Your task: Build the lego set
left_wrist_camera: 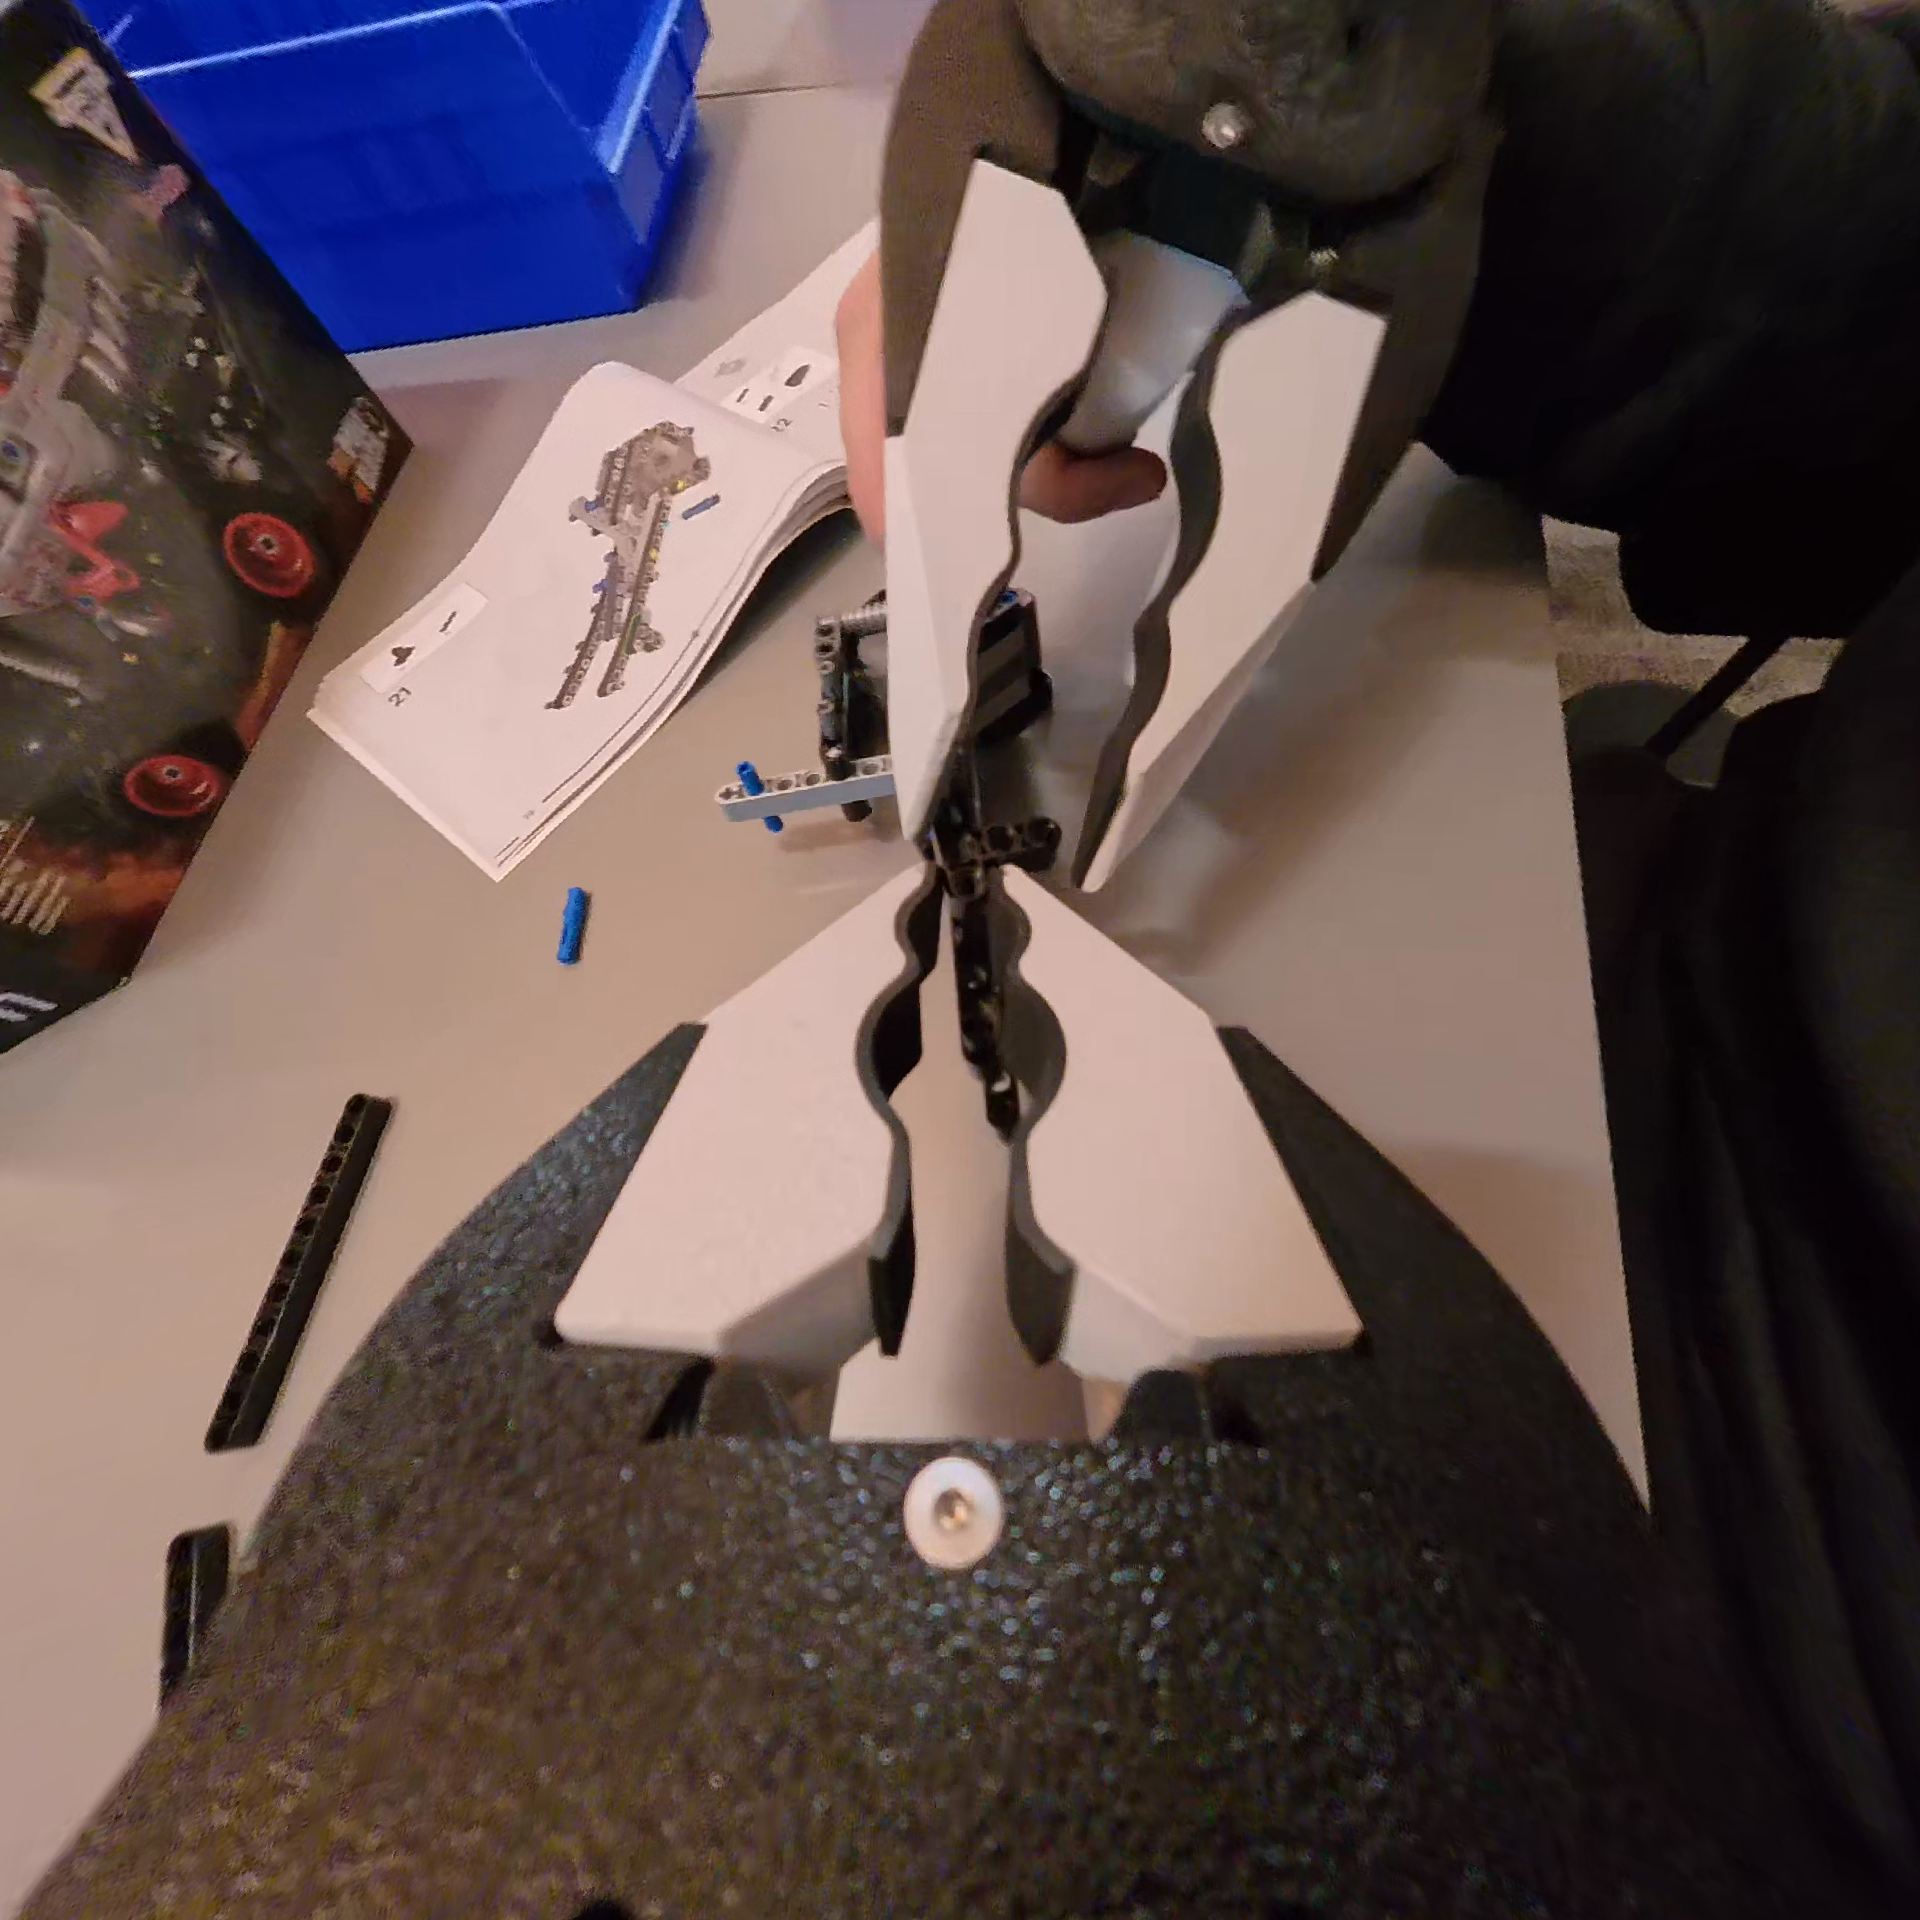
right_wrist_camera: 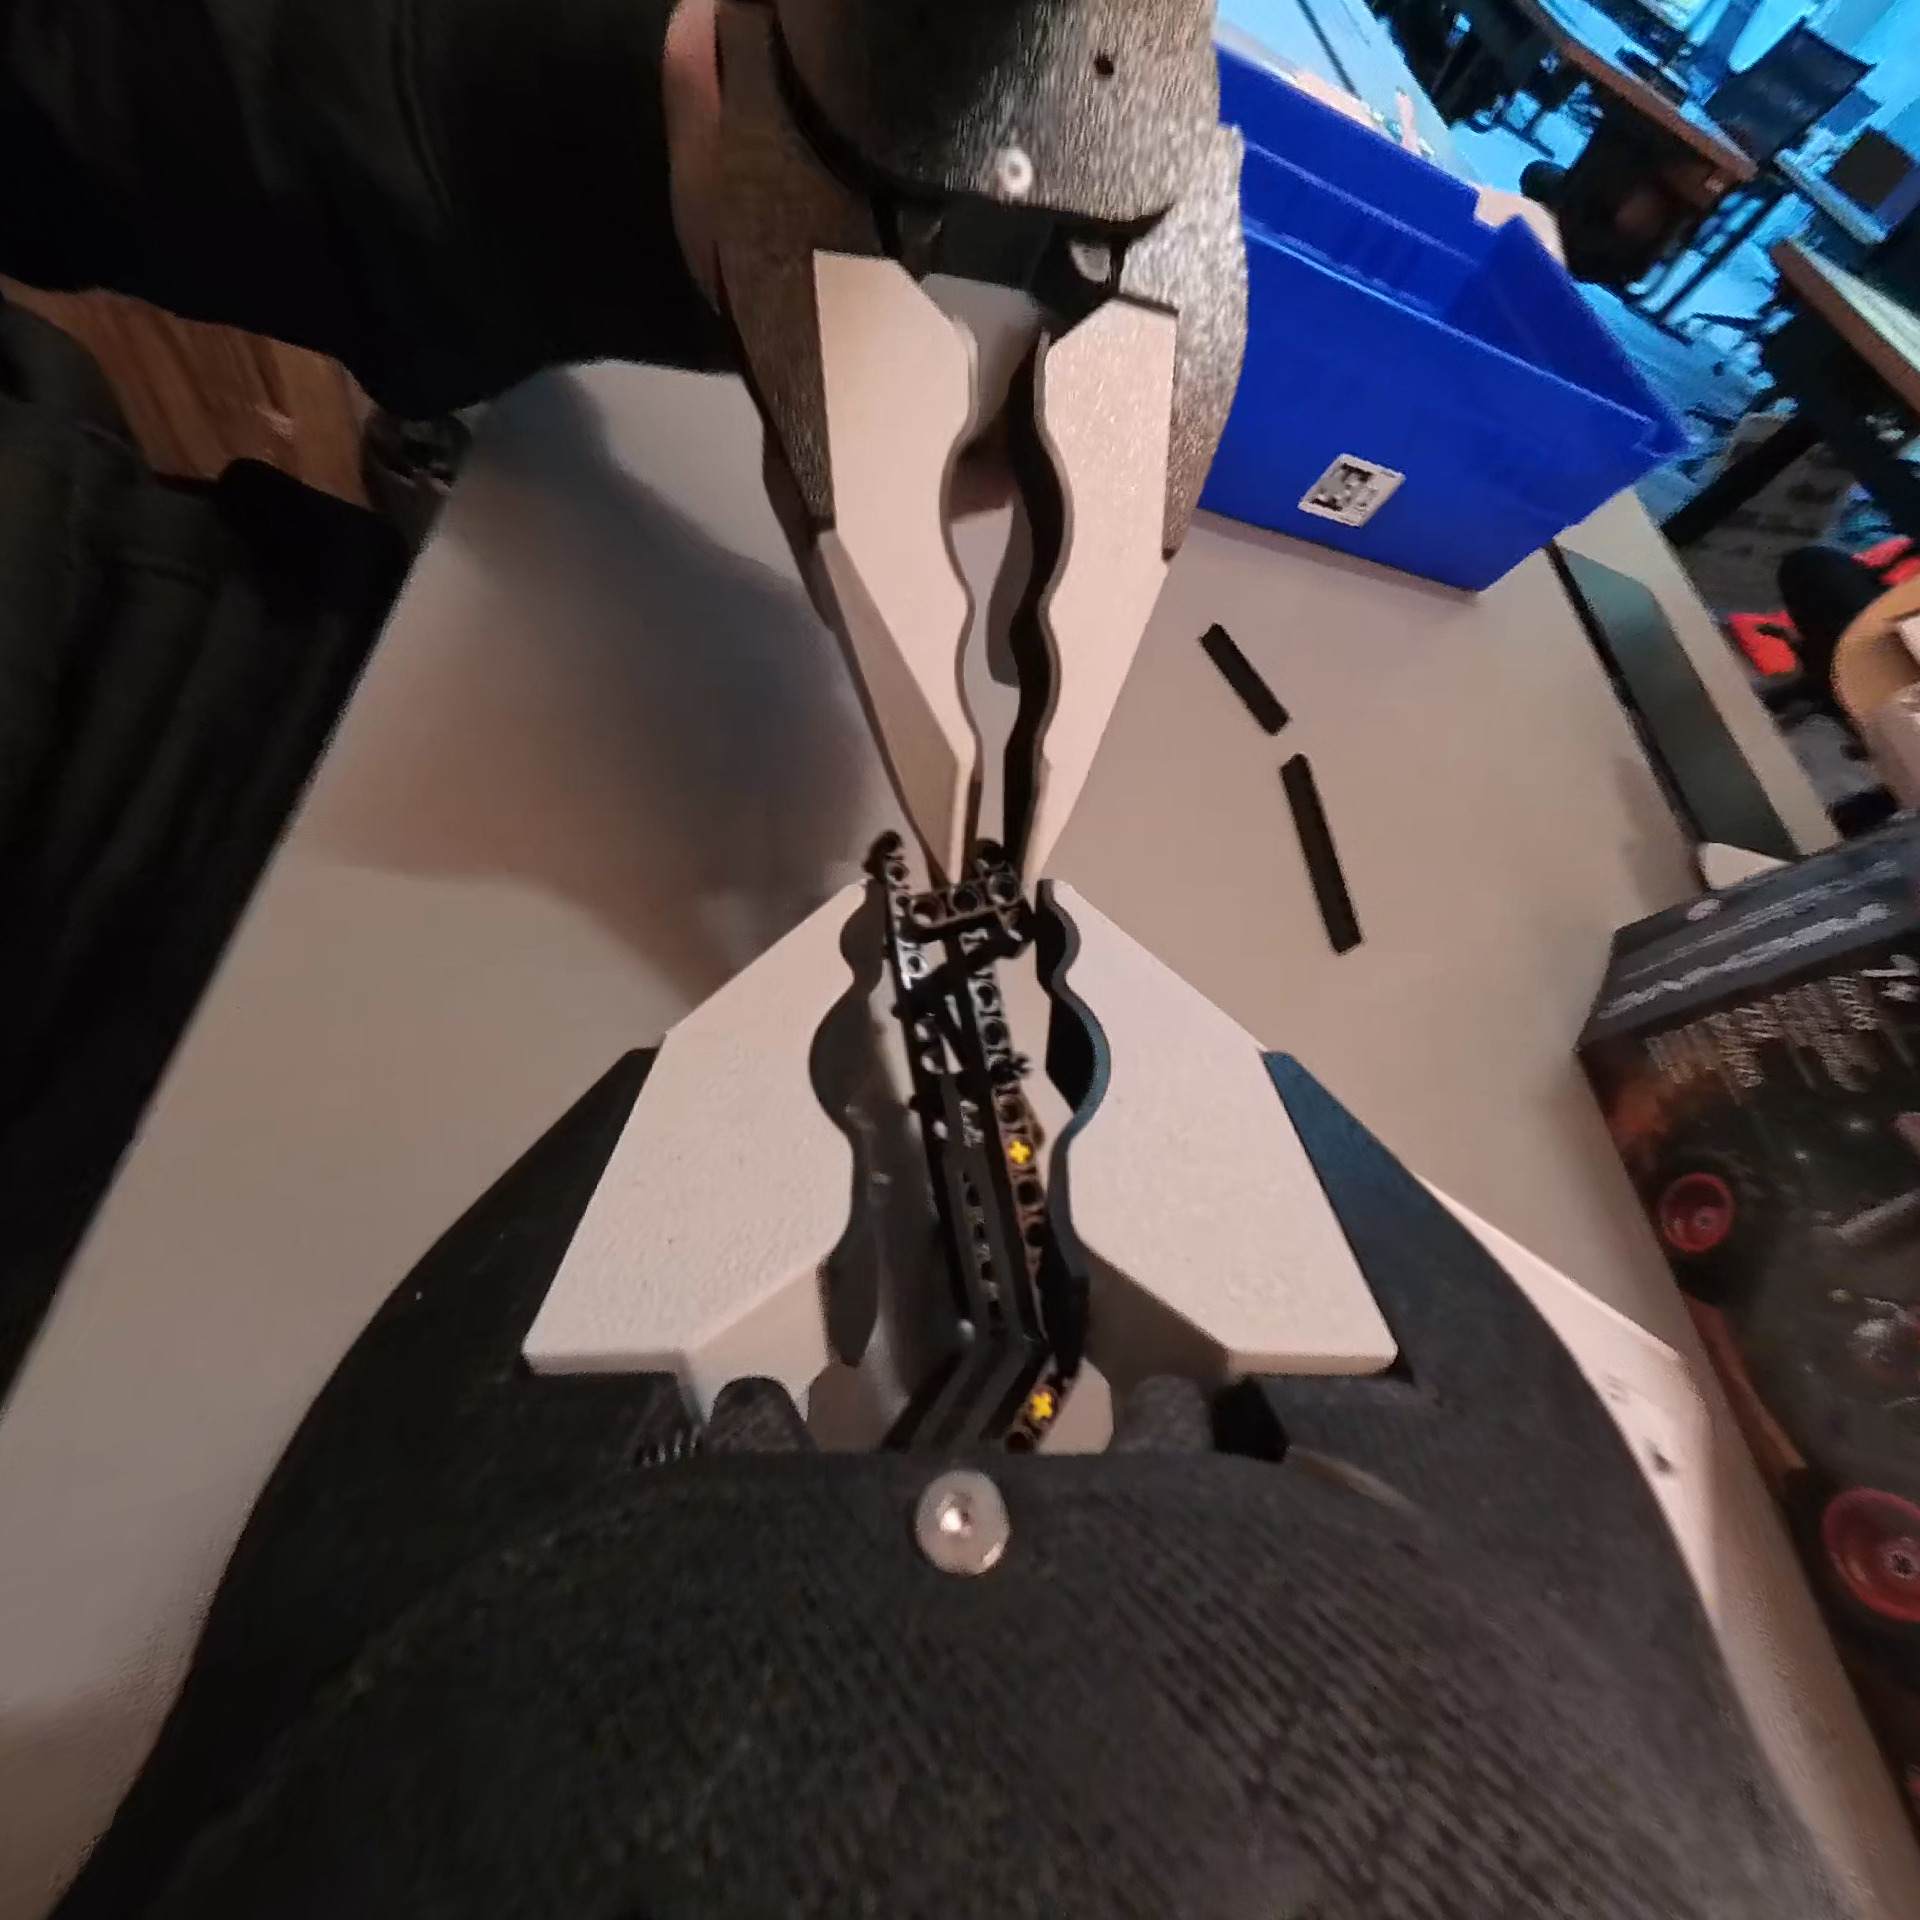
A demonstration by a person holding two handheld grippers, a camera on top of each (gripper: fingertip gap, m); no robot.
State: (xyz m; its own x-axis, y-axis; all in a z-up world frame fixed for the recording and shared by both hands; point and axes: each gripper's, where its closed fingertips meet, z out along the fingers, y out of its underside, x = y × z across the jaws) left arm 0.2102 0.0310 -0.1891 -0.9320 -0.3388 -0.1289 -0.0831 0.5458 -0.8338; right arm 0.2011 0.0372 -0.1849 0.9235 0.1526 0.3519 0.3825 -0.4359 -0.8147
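the build looks early. the left gripper (left_wrist_camera: 961, 883) is clamped on a black beam assembly (left_wrist_camera: 971, 997), and the right gripper (right_wrist_camera: 961, 894) has its fingers set wider, around the same black assembly (right_wrist_camera: 971, 1101), which runs back between them; whether they actually press on it i cannot tell. the two grippers meet tip to tip over the grey table (left_wrist_camera: 312, 987), so the step in hand seems to be joining or adjusting a small cross piece at the assembly's end. most of the model is left to do: one instruction booklet (left_wrist_camera: 582, 613) lies open at an early page. behind it sits one small black frame with a grey beam and blue pin (left_wrist_camera: 831, 727). loose parts: one blue pin (left_wrist_camera: 571, 923) and two long black beams (right_wrist_camera: 1320, 852), one of them half hidden in the left wrist view. one set box (left_wrist_camera: 135, 582) and one blue bin (left_wrist_camera: 436, 145) stand at the far edge.
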